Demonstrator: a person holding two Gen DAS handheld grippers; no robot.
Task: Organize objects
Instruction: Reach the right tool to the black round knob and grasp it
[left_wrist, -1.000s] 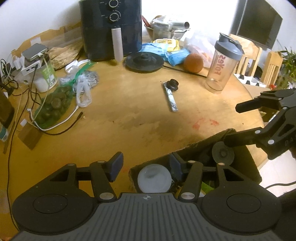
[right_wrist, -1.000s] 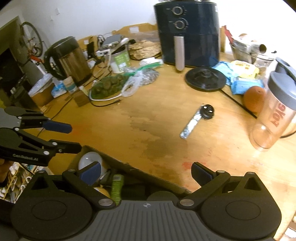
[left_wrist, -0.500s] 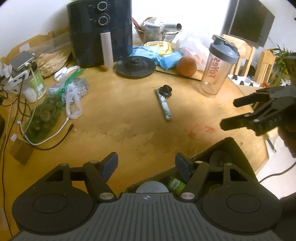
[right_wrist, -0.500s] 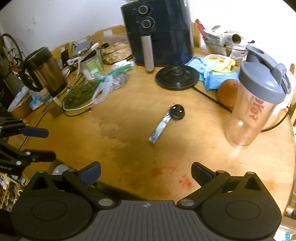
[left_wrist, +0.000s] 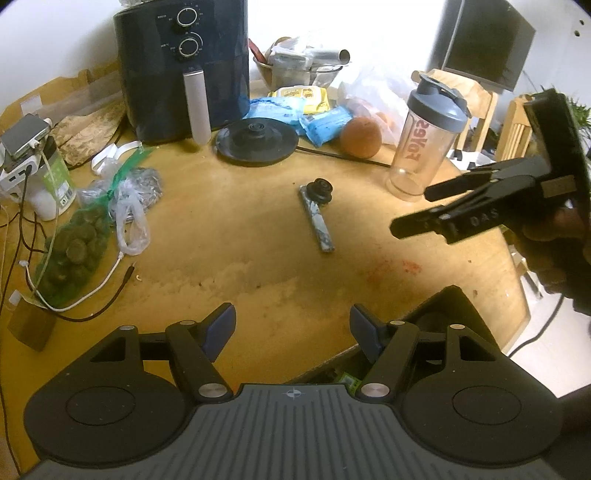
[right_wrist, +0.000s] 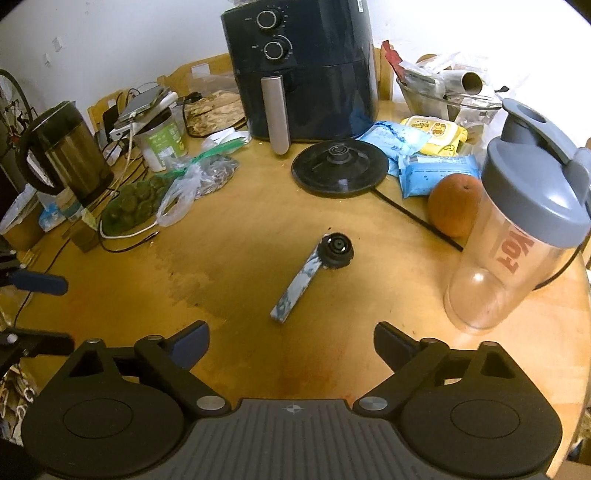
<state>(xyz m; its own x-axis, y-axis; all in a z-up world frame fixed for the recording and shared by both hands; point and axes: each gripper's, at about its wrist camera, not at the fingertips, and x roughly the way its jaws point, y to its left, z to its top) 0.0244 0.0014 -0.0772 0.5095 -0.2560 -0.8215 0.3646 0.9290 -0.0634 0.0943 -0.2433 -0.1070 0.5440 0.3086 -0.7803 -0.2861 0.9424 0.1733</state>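
A marbled blue-and-white stick (left_wrist: 318, 221) (right_wrist: 295, 288) lies flat mid-table, with a black round knob (left_wrist: 320, 190) (right_wrist: 336, 252) at its far end. My left gripper (left_wrist: 291, 326) hovers open over bare wood well short of the stick, with nothing between its fingers. Its blue-padded fingers (right_wrist: 37, 283) show at the left edge of the right wrist view. My right gripper (right_wrist: 291, 341) is open and empty, its jaws closing a little, just short of the stick. In the left wrist view the right gripper (left_wrist: 412, 210) hangs above the table's right side, in a person's hand.
An open dark cardboard box (left_wrist: 443, 310) sits at the table's near right edge. Along the back stand an air fryer (right_wrist: 303, 66), kettle base (right_wrist: 340, 168), shaker bottle (right_wrist: 517, 236), orange (right_wrist: 456, 205) and wipe packs (right_wrist: 436, 173). A kettle (right_wrist: 62, 151), bagged greens (right_wrist: 136, 203) and cables crowd the left.
Both grippers have left the cardboard box and come forward over the table. The right one rose away from the box to the right, nearer the stick. The left jaws opened wider.
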